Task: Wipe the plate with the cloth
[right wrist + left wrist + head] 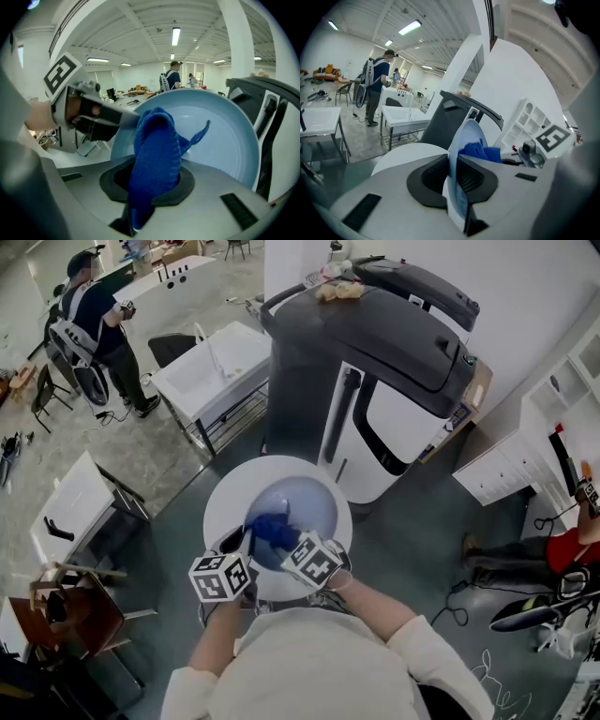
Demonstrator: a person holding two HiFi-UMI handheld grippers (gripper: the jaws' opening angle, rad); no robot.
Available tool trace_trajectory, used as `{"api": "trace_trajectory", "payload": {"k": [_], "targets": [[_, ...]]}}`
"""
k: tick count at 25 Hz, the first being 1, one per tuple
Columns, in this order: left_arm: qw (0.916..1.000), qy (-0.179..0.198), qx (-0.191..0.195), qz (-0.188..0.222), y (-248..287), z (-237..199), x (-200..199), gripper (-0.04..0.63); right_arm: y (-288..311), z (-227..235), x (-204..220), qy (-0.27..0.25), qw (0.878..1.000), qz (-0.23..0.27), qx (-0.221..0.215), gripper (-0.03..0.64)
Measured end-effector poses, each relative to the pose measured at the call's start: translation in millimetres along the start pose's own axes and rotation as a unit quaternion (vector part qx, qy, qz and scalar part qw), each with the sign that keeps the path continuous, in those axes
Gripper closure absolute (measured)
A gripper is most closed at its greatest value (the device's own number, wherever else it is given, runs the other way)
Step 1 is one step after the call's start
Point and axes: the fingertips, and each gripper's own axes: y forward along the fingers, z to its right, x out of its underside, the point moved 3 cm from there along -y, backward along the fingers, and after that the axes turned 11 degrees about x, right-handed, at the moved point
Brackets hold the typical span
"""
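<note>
Round tabletop (223, 501): rim bare on left and far side, gripper can pass there. Plate (305, 507) tilted up between left hand-held gripper (246, 545) and right hand-held gripper (287, 540), blocks straight line between them. Cloth (272, 529) bunched on plate face, fills that gap. Tall grey-white machine (375, 371) just behind tabletop, walls off far right. Floor (422, 549) open right of tabletop. Desk (75, 507) and wooden chair (70, 601) on left, well apart.
</note>
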Motion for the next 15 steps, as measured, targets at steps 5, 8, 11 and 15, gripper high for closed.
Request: {"api": "trace_trajectory", "payload": {"k": [5,8,11,15], "targets": [[0.9992,-0.018,-0.013,0.034,-11,-16,-19,0.551,9,-11,40,-0.03,0.997,-0.068,-0.021,0.531],[0.9988,-0.021,-0.018,0.041,-16,-21,-22,0.551,7,8,60,-0.014,0.996,-0.092,0.008,0.532],[0.9989,-0.027,-0.014,0.036,-18,-22,-17,0.551,3,35,71,0.005,0.993,-0.102,0.051,0.532],[0.9988,-0.044,-0.005,0.022,-15,-20,-1,0.551,-1,71,77,0.038,0.99,-0.093,0.104,0.531]]}}
